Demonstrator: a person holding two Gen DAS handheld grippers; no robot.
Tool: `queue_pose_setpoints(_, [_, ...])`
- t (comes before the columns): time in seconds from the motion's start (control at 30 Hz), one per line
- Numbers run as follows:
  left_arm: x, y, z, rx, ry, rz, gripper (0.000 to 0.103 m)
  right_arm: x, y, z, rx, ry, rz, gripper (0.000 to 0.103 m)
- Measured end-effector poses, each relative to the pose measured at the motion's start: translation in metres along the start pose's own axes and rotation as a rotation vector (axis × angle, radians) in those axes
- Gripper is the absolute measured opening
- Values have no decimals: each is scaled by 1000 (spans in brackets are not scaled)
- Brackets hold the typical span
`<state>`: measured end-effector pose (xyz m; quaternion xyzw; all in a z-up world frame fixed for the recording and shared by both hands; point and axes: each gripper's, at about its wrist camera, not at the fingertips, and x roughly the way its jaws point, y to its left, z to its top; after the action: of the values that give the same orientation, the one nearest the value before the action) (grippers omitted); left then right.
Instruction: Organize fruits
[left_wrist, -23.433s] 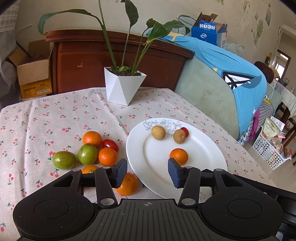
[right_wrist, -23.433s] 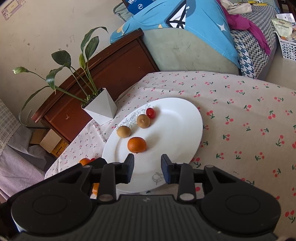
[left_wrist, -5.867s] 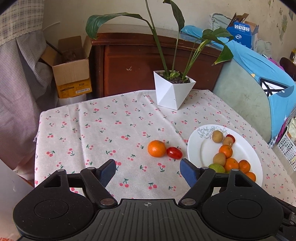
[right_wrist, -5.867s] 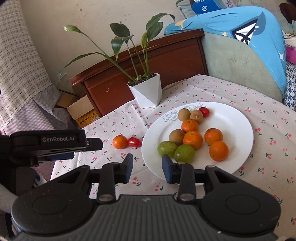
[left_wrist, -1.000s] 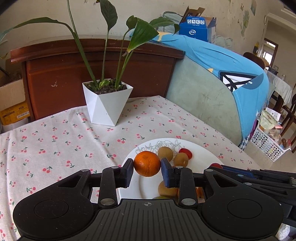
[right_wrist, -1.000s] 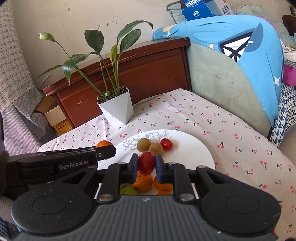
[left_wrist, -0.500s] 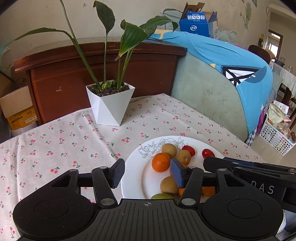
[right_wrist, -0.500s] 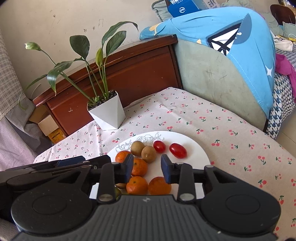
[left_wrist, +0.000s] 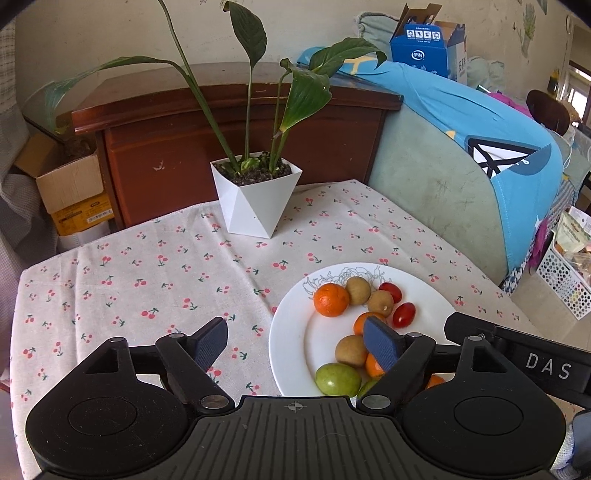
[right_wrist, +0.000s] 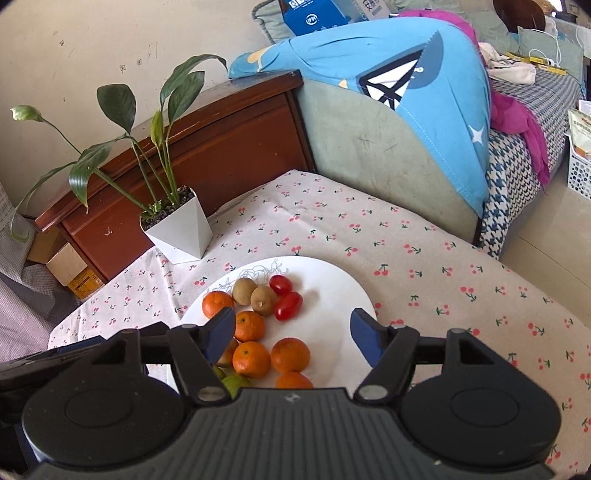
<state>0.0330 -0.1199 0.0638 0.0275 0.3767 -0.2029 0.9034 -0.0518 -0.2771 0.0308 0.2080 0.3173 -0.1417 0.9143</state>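
Note:
A white plate (left_wrist: 288, 332) (right_wrist: 332, 280) on the cherry-print tablecloth holds all the fruit: several oranges (left_wrist: 331, 299) (right_wrist: 251, 359), brown kiwis (left_wrist: 358, 290) (right_wrist: 263, 295), two red tomatoes (left_wrist: 403, 314) (right_wrist: 288, 305) and green fruits (left_wrist: 338, 379). My left gripper (left_wrist: 297, 345) is open and empty, raised above the plate's near left edge. My right gripper (right_wrist: 293, 336) is open and empty above the plate's near side. No fruit lies on the cloth.
A white pot with a tall leafy plant (left_wrist: 255, 192) (right_wrist: 177, 229) stands at the table's far side. A wooden cabinet (left_wrist: 229, 122) and a sofa with a blue cover (left_wrist: 461, 147) stand behind. The table edge runs close on the right (right_wrist: 535, 280).
Both grippers opened wider and drew back and up from the plate. The orange and the second tomato, held a second ago, now lie on the plate.

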Motion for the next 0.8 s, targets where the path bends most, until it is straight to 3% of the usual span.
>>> queue_pose_setpoints(0.27, [-9, 0, -13, -3, 58, 37, 89, -14, 3, -14, 18, 40, -74, 83])
queue_pose_setpoints(0.8, [-15, 6, -37, -2, 143, 109, 93, -21, 7, -37, -5, 85, -194, 91])
